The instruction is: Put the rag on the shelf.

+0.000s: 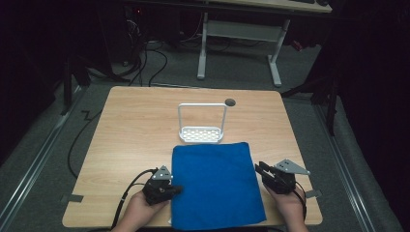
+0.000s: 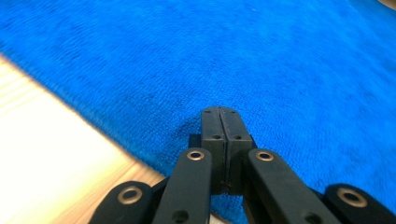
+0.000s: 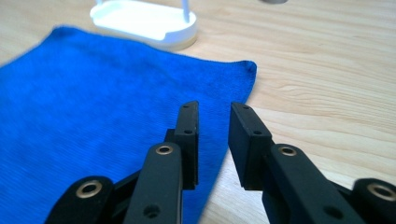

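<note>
A blue cloth [image 1: 215,186] lies flat on the near half of the wooden table [image 1: 135,125]. At the cloth's left edge my left gripper [image 1: 178,189] points right, its tips over the fabric. In the left gripper view its jaws [image 2: 220,112] are pressed together just above the blue cloth [image 2: 233,56], with nothing visible between them. My right gripper [image 1: 258,167] sits at the cloth's right edge, pointing toward the far left. In the right gripper view the right gripper [image 3: 215,109] stands open with a narrow gap, over the edge of the cloth [image 3: 84,107], and holds nothing.
A white plastic rack [image 1: 201,134] with a tall wire handle stands just beyond the cloth's far edge, seen as the white rack [image 3: 144,21] in the right gripper view. A dark round grommet [image 1: 230,102] is set in the far tabletop. Bare wood lies left and right of the cloth.
</note>
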The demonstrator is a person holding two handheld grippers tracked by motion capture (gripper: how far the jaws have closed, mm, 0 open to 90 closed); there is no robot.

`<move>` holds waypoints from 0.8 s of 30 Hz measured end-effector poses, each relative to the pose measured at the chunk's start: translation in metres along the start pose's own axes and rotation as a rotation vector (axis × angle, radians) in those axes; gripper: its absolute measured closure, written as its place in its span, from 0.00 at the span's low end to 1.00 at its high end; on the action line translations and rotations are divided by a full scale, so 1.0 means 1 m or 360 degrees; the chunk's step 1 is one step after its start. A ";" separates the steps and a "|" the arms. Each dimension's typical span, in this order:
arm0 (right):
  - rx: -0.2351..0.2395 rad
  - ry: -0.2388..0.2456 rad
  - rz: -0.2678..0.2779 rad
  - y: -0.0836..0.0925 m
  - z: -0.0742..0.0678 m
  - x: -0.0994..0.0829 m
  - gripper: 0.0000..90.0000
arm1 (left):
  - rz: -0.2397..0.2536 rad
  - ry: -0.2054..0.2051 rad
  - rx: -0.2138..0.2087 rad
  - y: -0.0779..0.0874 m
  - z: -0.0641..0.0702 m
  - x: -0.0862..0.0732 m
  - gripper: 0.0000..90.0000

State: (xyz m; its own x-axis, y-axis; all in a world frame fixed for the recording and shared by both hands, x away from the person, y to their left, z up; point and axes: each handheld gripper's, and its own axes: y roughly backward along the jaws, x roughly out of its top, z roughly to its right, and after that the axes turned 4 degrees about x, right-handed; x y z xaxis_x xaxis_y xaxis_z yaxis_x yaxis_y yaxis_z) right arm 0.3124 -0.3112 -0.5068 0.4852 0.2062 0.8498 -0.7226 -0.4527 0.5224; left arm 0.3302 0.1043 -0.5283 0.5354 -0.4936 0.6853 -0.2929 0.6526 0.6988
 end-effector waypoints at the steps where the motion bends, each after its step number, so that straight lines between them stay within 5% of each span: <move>1: 0.0007 0.0012 -0.0016 -0.003 -0.001 0.000 0.84 | -0.0008 0.0006 0.0004 0.003 -0.002 -0.002 1.00; 6: 0.0071 0.0028 -0.0076 -0.011 -0.010 -0.002 0.89 | -0.0030 0.0023 0.0023 0.013 -0.004 -0.008 0.95; 12: 0.0072 0.0098 -0.0137 -0.034 -0.022 0.007 0.92 | 0.0165 0.0037 0.0082 0.009 -0.009 0.003 0.75; 19: -0.0024 0.0207 -0.0310 -0.058 -0.028 0.007 0.92 | 0.0073 -0.0042 0.0137 -0.001 -0.009 0.003 0.77; 24: 0.0035 0.0168 -0.0311 -0.052 -0.031 0.003 0.92 | 0.0083 0.0038 0.0064 0.011 -0.013 -0.010 0.81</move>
State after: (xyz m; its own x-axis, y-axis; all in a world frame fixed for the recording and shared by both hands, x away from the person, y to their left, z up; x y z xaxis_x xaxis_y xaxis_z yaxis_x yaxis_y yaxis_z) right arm 0.3364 -0.2603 -0.5295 0.5597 0.3809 0.7360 -0.6087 -0.4137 0.6770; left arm 0.3318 0.1235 -0.5303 0.5371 -0.4451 0.7165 -0.3521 0.6535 0.6700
